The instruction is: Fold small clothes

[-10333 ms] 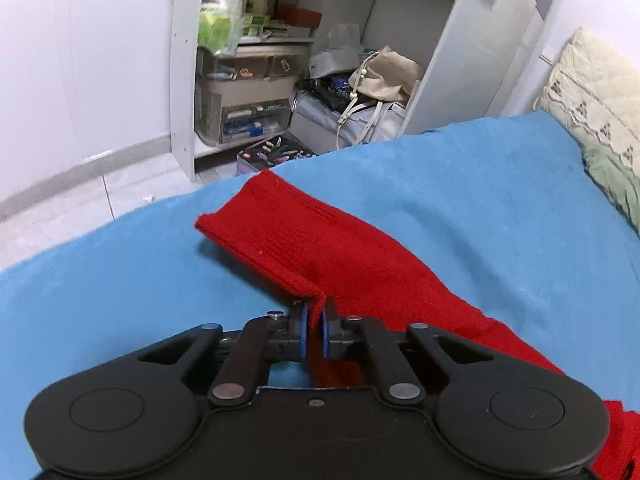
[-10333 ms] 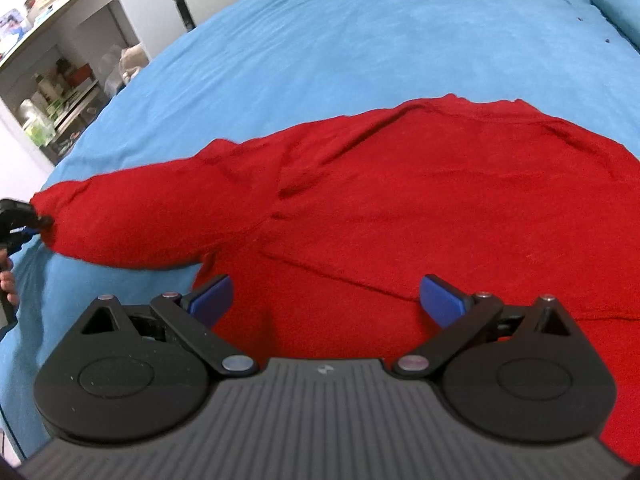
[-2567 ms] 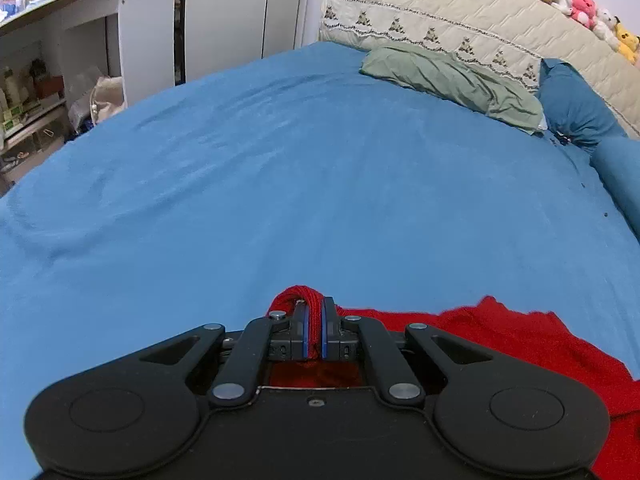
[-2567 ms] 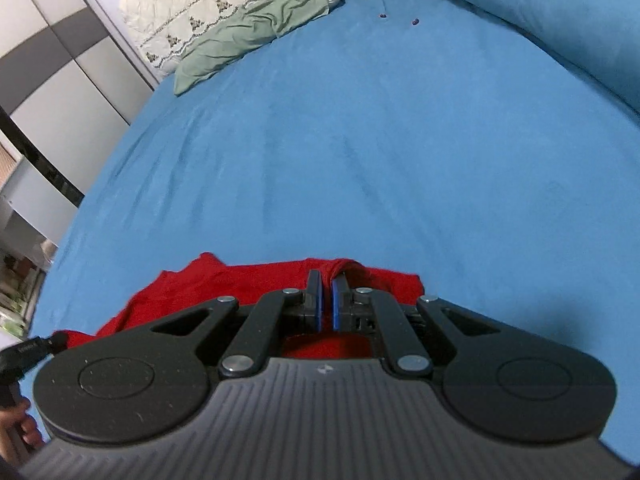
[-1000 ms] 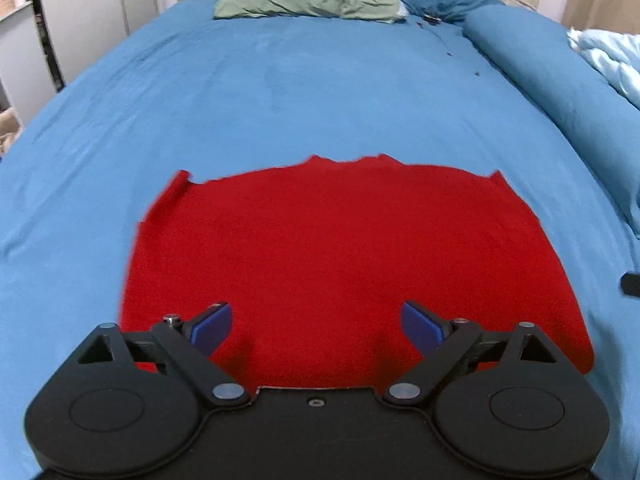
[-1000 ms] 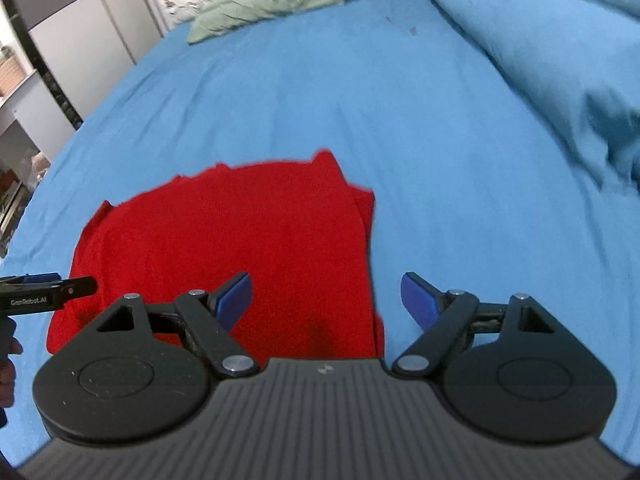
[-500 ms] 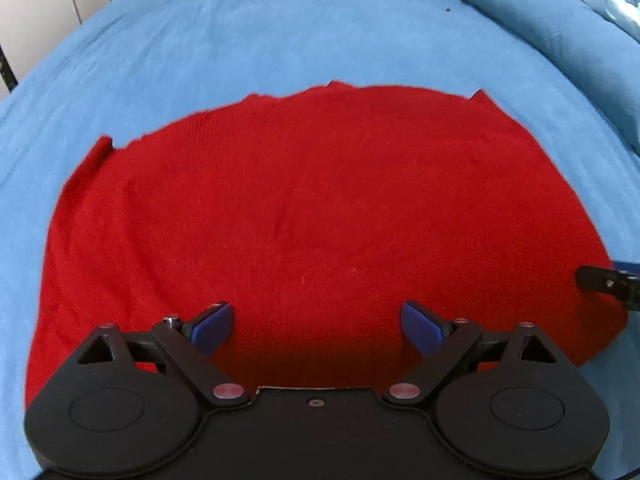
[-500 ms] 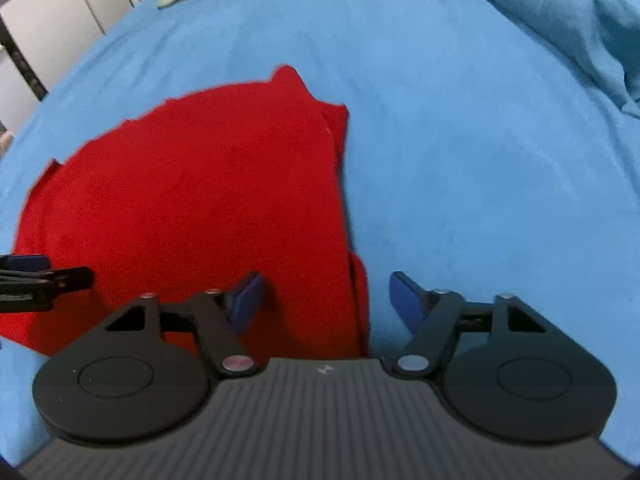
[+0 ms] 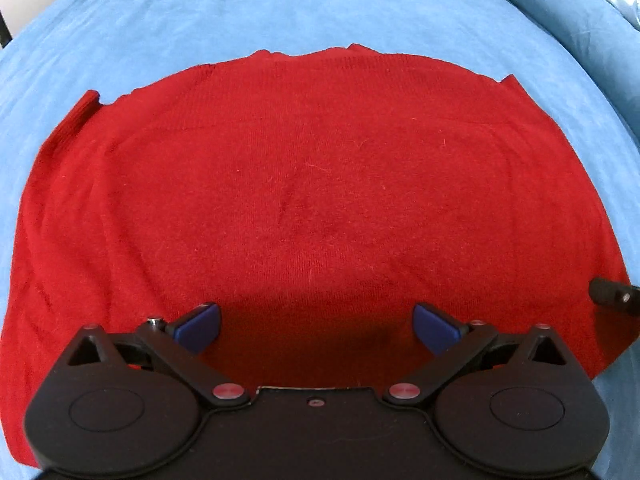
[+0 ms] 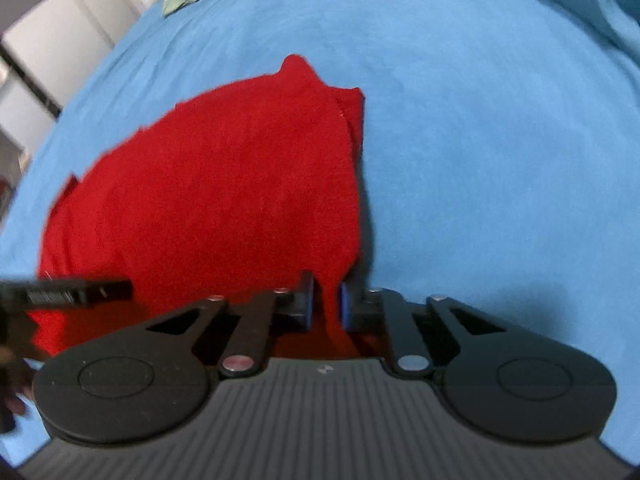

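Red knit sweater (image 9: 316, 200) spread flat on blue bedspread (image 9: 200, 12). Right gripper (image 10: 326, 306) closing on the sweater's edge at 3 o'clock, fabric between pads. Left gripper (image 9: 316, 322) opening wide, empty, over the near hem. Risk: one-sided lift, skewing the fold.

No text can be read. In the right wrist view, the left hand-held gripper (image 10: 72, 292), at about nine o'clock, bears a pale printed line along its finger, too blurred to make out. A small light mark on the right hand-held gripper (image 10: 326, 308) body is also illegible.
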`<state>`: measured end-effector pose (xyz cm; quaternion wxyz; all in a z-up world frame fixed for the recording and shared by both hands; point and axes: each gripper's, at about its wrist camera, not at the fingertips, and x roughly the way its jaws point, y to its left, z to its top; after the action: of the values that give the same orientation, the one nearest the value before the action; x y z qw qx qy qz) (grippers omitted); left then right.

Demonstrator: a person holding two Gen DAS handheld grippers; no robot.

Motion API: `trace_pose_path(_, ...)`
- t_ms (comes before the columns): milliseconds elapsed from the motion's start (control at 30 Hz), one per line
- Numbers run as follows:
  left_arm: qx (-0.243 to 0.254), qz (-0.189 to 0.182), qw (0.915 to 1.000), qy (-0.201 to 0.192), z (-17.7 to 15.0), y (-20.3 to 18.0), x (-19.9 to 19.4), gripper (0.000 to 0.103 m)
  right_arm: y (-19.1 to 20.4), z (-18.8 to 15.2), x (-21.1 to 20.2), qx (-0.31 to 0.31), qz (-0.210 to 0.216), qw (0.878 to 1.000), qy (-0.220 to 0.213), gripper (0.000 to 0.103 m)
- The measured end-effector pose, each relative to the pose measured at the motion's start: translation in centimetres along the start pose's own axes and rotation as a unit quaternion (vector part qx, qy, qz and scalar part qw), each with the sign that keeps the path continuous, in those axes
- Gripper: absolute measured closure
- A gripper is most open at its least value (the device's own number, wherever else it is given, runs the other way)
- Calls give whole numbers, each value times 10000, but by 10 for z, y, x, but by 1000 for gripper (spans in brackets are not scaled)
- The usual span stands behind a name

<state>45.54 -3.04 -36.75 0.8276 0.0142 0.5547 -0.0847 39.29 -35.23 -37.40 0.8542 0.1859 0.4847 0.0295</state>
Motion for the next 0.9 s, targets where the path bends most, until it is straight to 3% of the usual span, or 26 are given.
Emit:
trace_pose_path(133, -68, -184, 9998, 90, 8, 7, -7, 0, -5, 15, -24, 1010, 743, 9921, -105, 80)
trace_pose_path(200, -253, -272, 9993, -71, 12, 21, -19, 0, 10, 28, -40, 1048, 1082, 9882, -264, 80)
trace_pose_path(367, -510, -71, 9976, -458, 8, 75, -68, 0, 105, 64, -67, 77, 2112, 9764, -444, 81)
trace_pose_path(500, -535, 246, 9966, -575, -18, 127, -102, 0, 209, 59, -55, -1111, 2790, 9538, -5, 81)
trace_pose_path(600, -576, 314, 9962, -570, -46, 157, -107, 0, 282, 30, -12, -2000, 2945, 9314, 762, 81)
trace_pose_path(700, -752, 177, 9958, -487, -77, 179, -97, 0, 329, -15, 54, -2623, 2579, 9182, 1468, 81)
trace_pose_path(800, -994, -43, 9937, -509, -100, 188, -90, 0, 344, -43, 84, -2799, 2315, 9173, 1631, 81)
trace_pose_path(867, -1000, -156, 9928, -641, -109, 185, -92, 0, 346, -47, 84, -2852, 2269, 9178, 1576, 75)
trace_pose_path(900, -963, -214, 9925, -723, -111, 183, -94, 0, 346, -44, 78, -2852, 2322, 9173, 1525, 64)
